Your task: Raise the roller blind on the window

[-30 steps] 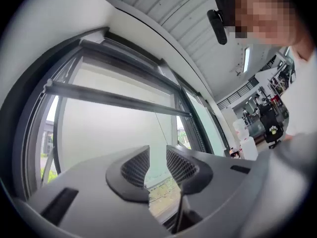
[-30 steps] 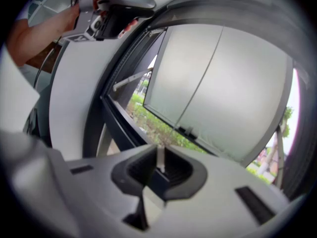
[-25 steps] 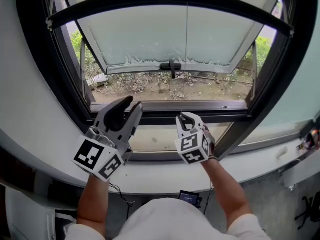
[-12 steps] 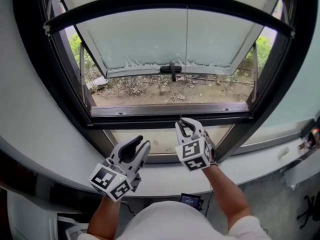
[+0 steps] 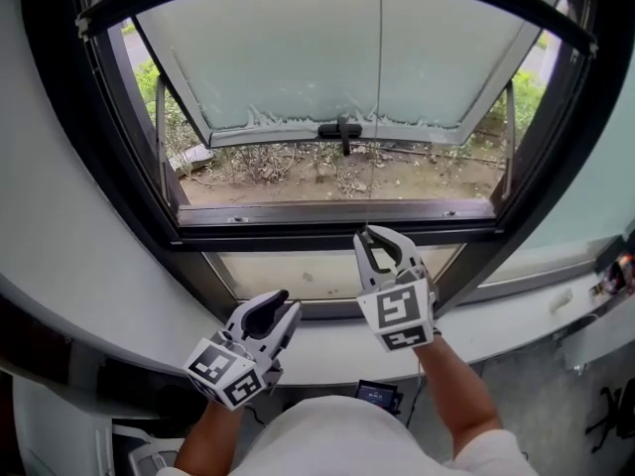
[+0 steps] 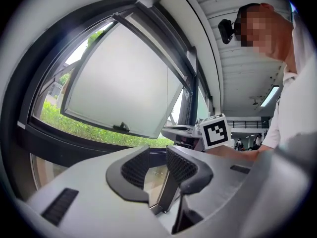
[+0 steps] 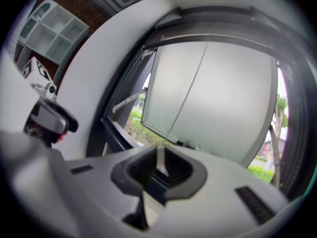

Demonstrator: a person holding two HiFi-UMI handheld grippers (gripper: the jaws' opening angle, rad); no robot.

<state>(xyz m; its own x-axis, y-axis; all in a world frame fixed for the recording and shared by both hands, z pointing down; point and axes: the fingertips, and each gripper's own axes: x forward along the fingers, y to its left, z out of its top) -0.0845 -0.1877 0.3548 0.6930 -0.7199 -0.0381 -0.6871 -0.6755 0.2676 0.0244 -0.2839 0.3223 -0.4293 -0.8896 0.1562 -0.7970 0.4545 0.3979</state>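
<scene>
left gripper (image 5: 283, 303) dropped lower | fingers spread, empty | right gripper (image 5: 380, 234) fingers pinch blind cord (image 5: 380, 87)

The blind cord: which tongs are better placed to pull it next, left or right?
Right. The right tongs are closed on the cord, which runs up before the pane. The left tongs are lower, open, empty, away from it.

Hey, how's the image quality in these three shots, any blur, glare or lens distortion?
Head view: sharp, but the wide lens bows the window frame. Left gripper view: sharp, fisheye with dark corners, bright daylight outside. Right gripper view: soft throughout, with the cord and the jaws smeared.
</scene>
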